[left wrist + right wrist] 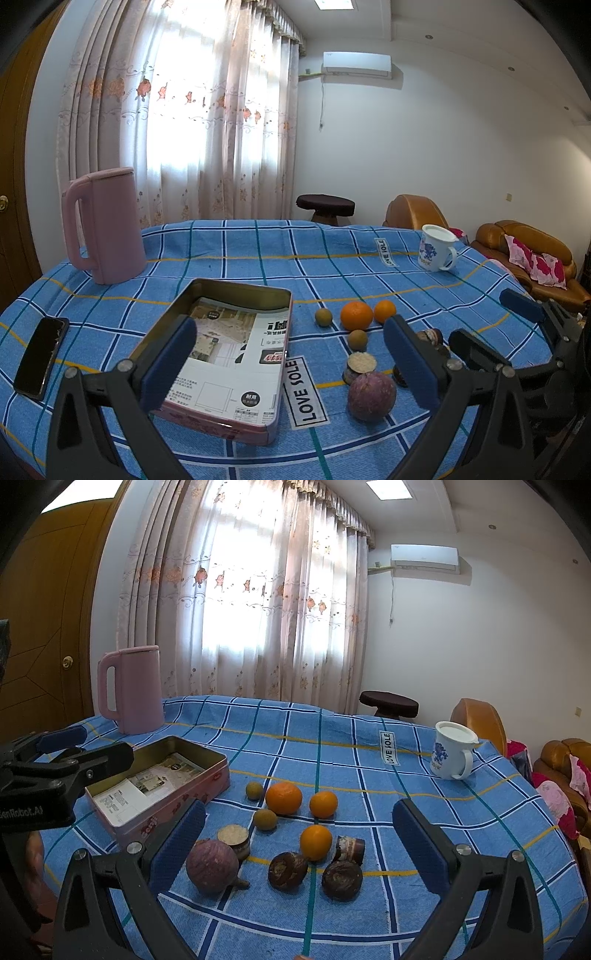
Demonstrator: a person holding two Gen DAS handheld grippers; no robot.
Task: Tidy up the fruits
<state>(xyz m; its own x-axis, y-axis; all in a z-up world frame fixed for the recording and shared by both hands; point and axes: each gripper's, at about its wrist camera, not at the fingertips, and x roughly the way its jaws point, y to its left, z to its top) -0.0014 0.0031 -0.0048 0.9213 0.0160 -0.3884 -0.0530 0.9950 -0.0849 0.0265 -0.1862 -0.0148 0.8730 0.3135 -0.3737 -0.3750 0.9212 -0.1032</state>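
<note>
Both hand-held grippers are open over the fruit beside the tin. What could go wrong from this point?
1. The purple fruit is round and may roll off the cloth-covered table if the right hand-held gripper nudges it.
2. The fruits lie crowded; reaching for the near orange may bump the dark brown fruits beside it.
3. A leaflet lines the tin; dropped fruit could crumple it.

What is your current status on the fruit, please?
Left gripper open, right gripper open, both empty. Fruits loose on cloth beside tin; none inside. Path clear.
</note>
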